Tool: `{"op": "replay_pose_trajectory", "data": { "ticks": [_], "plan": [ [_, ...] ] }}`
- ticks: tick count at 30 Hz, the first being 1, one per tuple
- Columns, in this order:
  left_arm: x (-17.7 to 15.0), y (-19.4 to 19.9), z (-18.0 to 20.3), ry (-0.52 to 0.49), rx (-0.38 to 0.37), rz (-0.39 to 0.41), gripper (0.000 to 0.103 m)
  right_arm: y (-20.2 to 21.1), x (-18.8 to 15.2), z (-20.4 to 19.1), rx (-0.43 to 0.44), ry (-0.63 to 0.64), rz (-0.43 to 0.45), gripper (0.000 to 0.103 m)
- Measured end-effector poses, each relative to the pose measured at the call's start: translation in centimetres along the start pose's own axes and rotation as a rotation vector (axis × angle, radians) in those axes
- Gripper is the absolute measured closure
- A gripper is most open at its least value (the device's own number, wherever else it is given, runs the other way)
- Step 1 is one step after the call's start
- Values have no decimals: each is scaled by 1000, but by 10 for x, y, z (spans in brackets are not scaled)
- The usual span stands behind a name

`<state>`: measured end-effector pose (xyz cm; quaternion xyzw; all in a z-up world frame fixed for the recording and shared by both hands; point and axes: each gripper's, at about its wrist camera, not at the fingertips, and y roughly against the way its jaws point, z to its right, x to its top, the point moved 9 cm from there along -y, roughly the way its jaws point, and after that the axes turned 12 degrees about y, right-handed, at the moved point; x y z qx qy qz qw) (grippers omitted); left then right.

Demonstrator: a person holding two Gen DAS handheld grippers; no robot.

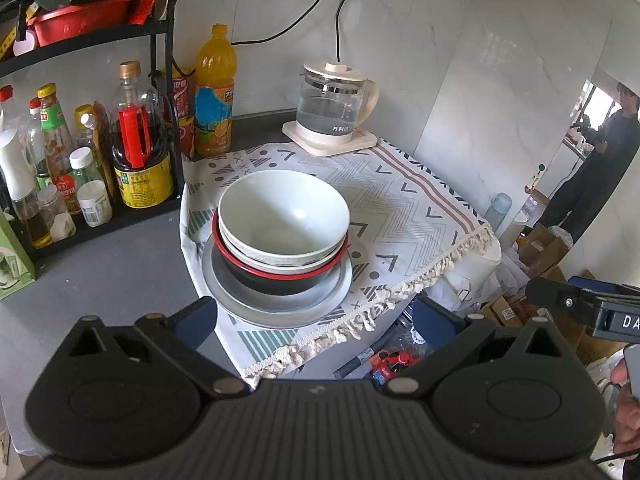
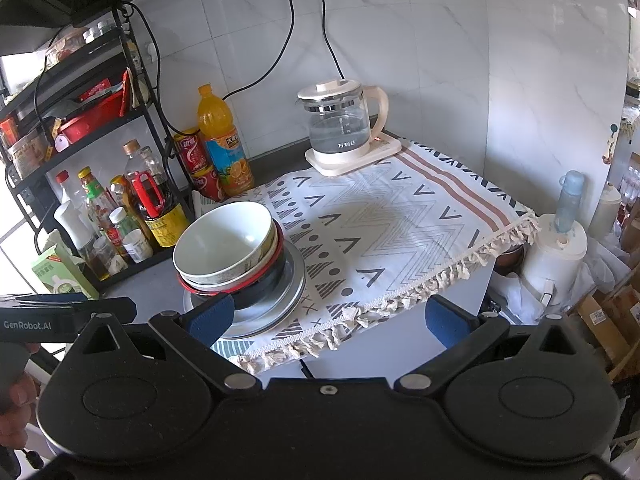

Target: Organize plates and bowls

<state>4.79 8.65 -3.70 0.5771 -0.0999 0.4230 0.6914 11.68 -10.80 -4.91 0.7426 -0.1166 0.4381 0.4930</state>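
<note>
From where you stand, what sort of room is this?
Most likely a home kitchen: a rack of sauce bottles, a glass electric kettle plugged into the tiled wall, and stacked bowls on a plate.

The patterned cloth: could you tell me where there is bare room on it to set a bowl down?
The cloth is free between the dish stack and the kettle, out to its fringed edge. The rack of bottles left of the stack is crowded.

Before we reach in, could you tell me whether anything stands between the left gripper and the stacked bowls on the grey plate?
Nothing visible does. The left gripper is open just short of the white bowl nested in the black, red-rimmed bowl on the round grey plate.
</note>
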Motion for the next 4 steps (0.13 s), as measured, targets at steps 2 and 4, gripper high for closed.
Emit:
{"op": "replay_pose_trajectory", "data": {
  "ticks": [2,4],
  "plan": [
    [0,0,0,-4,2,1,1,0,0,1,2,-2,-1,0],
    [-1,-1,0,-2,3,0,1,-1,-1,1,0,1,-5,0]
  ]
}}
